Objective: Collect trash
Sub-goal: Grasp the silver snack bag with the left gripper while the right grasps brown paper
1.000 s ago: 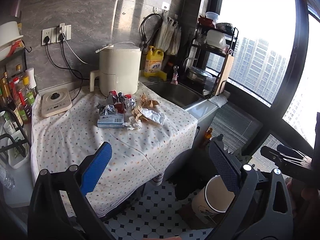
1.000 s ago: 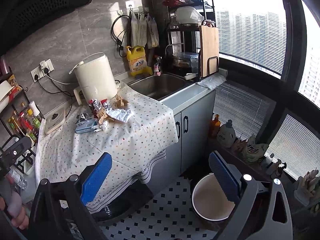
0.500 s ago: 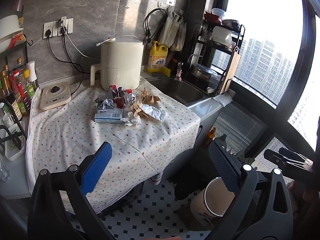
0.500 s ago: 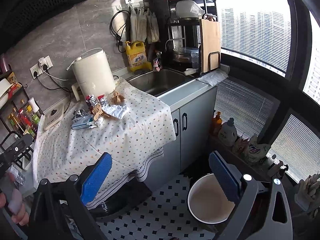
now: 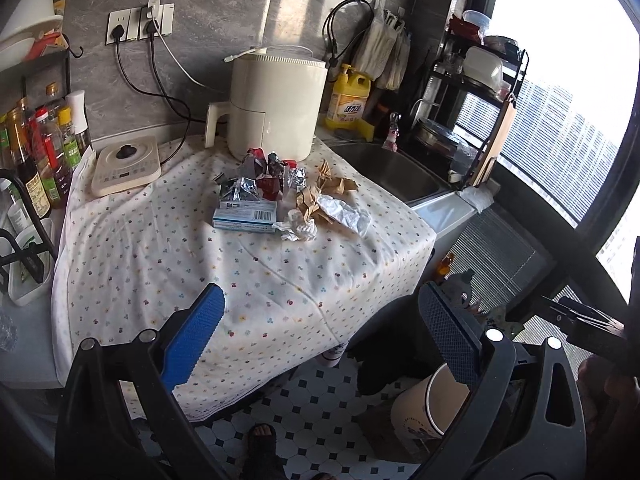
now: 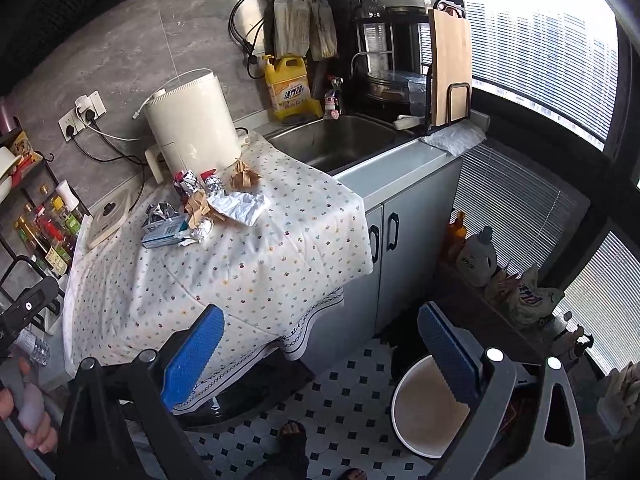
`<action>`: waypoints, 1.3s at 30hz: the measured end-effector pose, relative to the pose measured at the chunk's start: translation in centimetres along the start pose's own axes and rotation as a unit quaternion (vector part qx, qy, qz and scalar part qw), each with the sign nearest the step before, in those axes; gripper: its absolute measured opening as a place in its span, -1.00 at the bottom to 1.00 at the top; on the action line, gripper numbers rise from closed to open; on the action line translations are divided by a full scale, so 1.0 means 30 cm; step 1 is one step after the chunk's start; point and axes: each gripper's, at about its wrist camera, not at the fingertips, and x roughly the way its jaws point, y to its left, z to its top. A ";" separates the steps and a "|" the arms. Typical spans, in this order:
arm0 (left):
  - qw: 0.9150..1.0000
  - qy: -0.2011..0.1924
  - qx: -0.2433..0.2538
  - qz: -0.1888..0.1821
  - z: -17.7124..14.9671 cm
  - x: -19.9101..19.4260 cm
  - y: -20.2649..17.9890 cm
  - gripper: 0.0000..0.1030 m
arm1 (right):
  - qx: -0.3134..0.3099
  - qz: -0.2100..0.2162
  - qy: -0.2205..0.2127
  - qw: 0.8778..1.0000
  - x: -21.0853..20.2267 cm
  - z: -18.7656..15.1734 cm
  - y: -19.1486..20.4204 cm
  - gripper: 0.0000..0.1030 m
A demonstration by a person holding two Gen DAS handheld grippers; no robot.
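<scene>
A pile of trash (image 5: 286, 196) lies on the flowered tablecloth (image 5: 160, 256) in front of a cream appliance: foil wrappers, crumpled brown and white paper and a flat blue-white box (image 5: 245, 216). The pile also shows in the right wrist view (image 6: 208, 208). A white bin (image 6: 430, 414) stands on the tiled floor, right of the table; it also shows in the left wrist view (image 5: 430, 404). My left gripper (image 5: 320, 344) is open and empty, short of the table's front edge. My right gripper (image 6: 320, 352) is open and empty, above the floor near the bin.
A cream appliance (image 5: 276, 108) stands behind the pile, an induction plate (image 5: 126, 164) to its left. Bottles (image 5: 40, 152) fill a rack at far left. A steel sink (image 6: 336, 140) and grey cabinet (image 6: 384, 240) lie right of the table. Bottles and bags (image 6: 500, 276) line the window ledge.
Both views have drifted slightly: the table and pile sit a little lower and nearer in the left view. Both grippers stay open and empty.
</scene>
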 end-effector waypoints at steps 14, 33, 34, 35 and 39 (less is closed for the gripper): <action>0.999 0.024 -0.030 -0.017 0.234 0.393 0.263 0.60 | -0.011 -0.001 0.013 1.000 0.282 0.217 0.234 0.72; 0.992 0.125 0.008 0.004 0.352 0.917 0.422 0.56 | -0.020 0.018 0.066 0.997 0.626 0.352 0.540 0.64; 0.992 0.129 0.006 0.002 0.348 0.927 0.425 0.50 | -0.019 0.023 0.070 0.997 0.644 0.358 0.551 0.62; 0.991 0.134 0.006 0.002 0.345 0.936 0.428 0.33 | -0.021 0.028 0.073 0.997 0.661 0.363 0.561 0.62; 0.990 0.141 -0.003 -0.002 0.334 0.929 0.463 -0.27 | -0.035 0.042 0.090 0.994 0.761 0.386 0.621 0.60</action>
